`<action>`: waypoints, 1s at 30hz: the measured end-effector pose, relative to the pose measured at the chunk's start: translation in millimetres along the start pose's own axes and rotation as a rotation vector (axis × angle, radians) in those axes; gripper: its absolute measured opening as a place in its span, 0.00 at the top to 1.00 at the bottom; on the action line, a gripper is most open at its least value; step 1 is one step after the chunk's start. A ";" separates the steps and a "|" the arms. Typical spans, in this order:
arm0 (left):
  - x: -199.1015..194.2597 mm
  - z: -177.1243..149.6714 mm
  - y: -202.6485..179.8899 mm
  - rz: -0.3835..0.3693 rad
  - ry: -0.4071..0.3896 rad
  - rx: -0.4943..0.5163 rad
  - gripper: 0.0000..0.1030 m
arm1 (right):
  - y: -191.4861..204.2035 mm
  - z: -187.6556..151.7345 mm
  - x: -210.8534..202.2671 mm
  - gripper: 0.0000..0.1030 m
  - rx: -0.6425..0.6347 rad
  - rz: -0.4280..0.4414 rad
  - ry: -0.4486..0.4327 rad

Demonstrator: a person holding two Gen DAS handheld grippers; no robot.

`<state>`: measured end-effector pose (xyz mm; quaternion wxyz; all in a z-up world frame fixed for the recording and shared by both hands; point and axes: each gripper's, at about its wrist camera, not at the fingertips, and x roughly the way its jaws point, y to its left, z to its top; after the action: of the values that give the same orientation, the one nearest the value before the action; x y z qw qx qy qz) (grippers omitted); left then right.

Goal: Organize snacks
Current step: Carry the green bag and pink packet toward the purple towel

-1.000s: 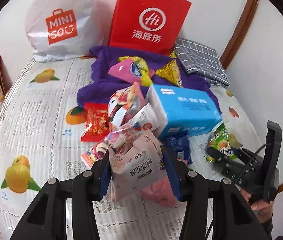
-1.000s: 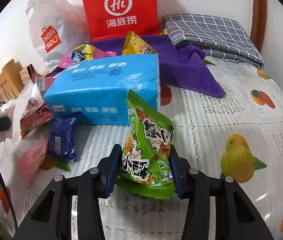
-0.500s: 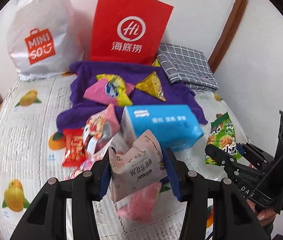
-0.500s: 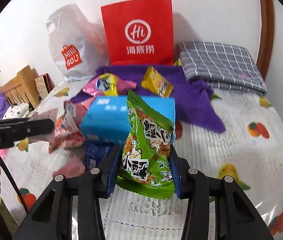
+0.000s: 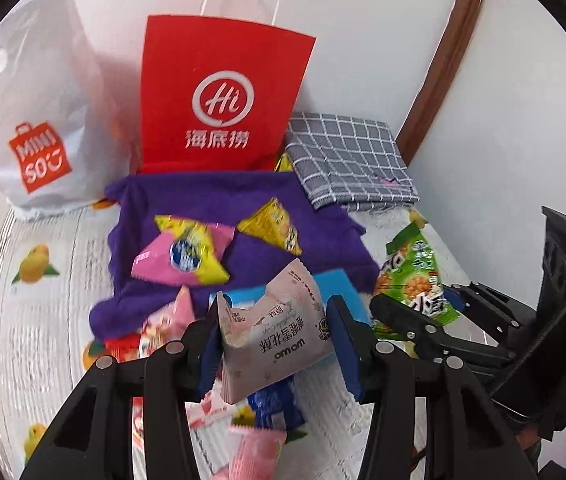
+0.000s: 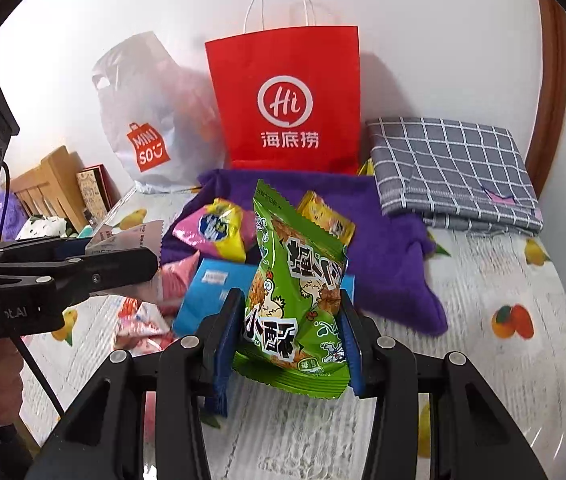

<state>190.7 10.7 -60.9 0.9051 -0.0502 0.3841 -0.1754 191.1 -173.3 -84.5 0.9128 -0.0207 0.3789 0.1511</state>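
Observation:
My left gripper [image 5: 275, 340] is shut on a pale pink snack packet [image 5: 275, 336], held in the air above the table. My right gripper [image 6: 289, 336] is shut on a green snack bag [image 6: 295, 300], also lifted; that bag shows in the left wrist view [image 5: 415, 276] too. A red paper bag [image 6: 287, 100] stands open at the back against the wall. On the purple towel [image 5: 211, 200] lie a pink and yellow packet [image 5: 183, 252] and a yellow packet [image 5: 271, 228]. A blue box [image 6: 211, 292] lies below the grippers with several pink packets beside it.
A white Miniso plastic bag [image 5: 39, 120] stands left of the red bag. A folded grey checked cloth [image 6: 451, 168] lies at the back right. The table has a fruit-print cover [image 6: 503, 280]. Wooden furniture [image 6: 47, 188] stands at the table's left side.
Both grippers have risen and moved toward the red bag with their packets held. The blue box and the loose packets now lie lower in both views.

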 end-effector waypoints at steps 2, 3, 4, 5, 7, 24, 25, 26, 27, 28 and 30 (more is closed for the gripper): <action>2.6 10.4 -0.1 0.006 -0.006 0.004 0.54 | -3.6 9.2 3.8 0.57 0.001 -0.006 -0.001; 4.6 15.4 0.5 0.005 -0.008 0.003 0.54 | -6.2 14.4 6.3 0.57 0.003 -0.007 -0.001; 6.3 20.8 1.8 0.004 -0.009 0.001 0.54 | -9.0 19.5 8.9 0.57 0.005 -0.007 -0.002; 8.0 26.6 3.8 0.003 -0.011 -0.002 0.54 | -11.9 24.8 11.7 0.57 0.007 -0.008 -0.004; 10.9 36.4 8.0 0.005 -0.017 -0.009 0.54 | -15.4 35.8 17.4 0.57 0.004 -0.012 -0.011; 60.6 97.2 67.3 0.084 -0.044 -0.122 0.54 | -21.0 121.6 97.2 0.57 -0.024 0.034 -0.018; 64.0 95.7 70.5 0.083 -0.039 -0.126 0.54 | -19.7 123.3 101.3 0.57 -0.029 0.040 -0.017; 67.1 93.9 73.7 0.084 -0.034 -0.130 0.54 | -18.9 123.6 105.2 0.57 -0.034 0.047 -0.015; 69.5 92.8 75.6 0.085 -0.030 -0.130 0.54 | -18.8 122.7 107.9 0.57 -0.036 0.053 -0.013; 72.7 91.0 77.9 0.089 -0.025 -0.131 0.54 | -19.2 121.8 110.8 0.57 -0.037 0.057 -0.010; 78.5 90.1 81.9 0.095 -0.008 -0.135 0.54 | -21.5 118.7 116.3 0.57 -0.034 0.063 -0.006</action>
<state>328.3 55.3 -69.5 0.9084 -0.0937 0.3935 -0.1056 356.3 -145.5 -82.8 0.9082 -0.0237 0.3741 0.1863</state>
